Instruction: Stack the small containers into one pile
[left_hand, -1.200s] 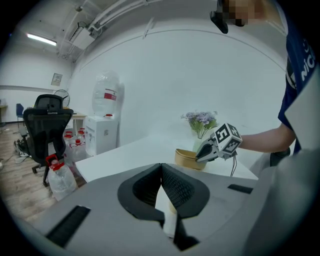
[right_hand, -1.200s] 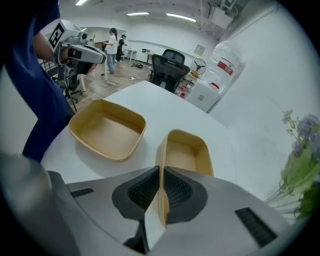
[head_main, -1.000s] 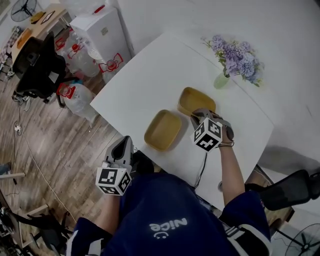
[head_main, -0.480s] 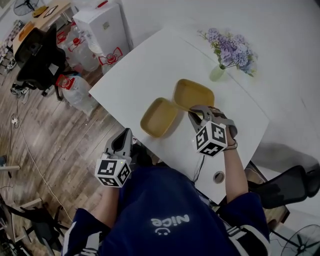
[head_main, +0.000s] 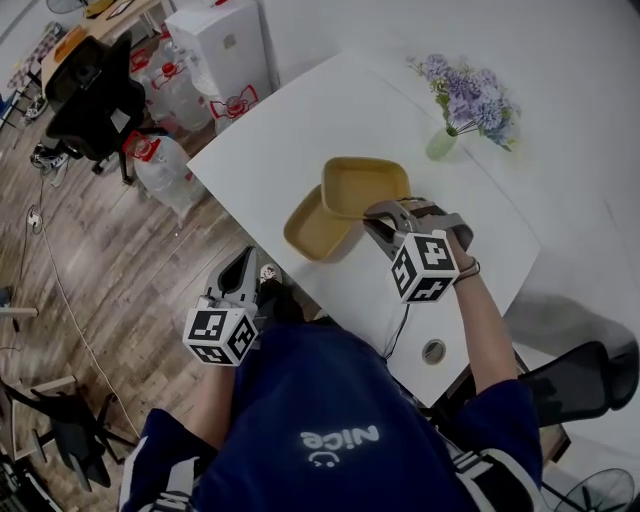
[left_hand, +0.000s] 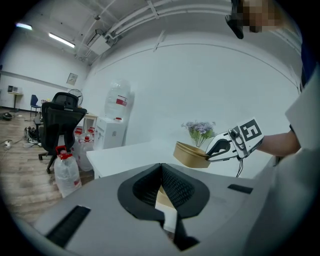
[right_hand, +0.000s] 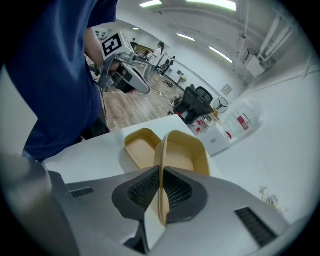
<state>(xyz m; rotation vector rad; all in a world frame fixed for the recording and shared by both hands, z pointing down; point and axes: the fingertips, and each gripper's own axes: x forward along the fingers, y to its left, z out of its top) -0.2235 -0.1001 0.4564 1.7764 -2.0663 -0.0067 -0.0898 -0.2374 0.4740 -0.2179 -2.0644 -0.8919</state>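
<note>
With my right gripper I am clamping the fingers on the rim of one yellow container, holding it clear of the bench and partly over the second container lying open-side up there, ready for nesting. My left gripper is hanging beside the bench, fingers together on nothing, and the flower vase is standing well apart, so nothing is blocking the way.

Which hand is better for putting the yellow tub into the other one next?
The right. The right gripper is shut on the rim of one yellow container, holding it partly over the other container on the table. The left gripper is shut, empty and off the table's edge.
</note>
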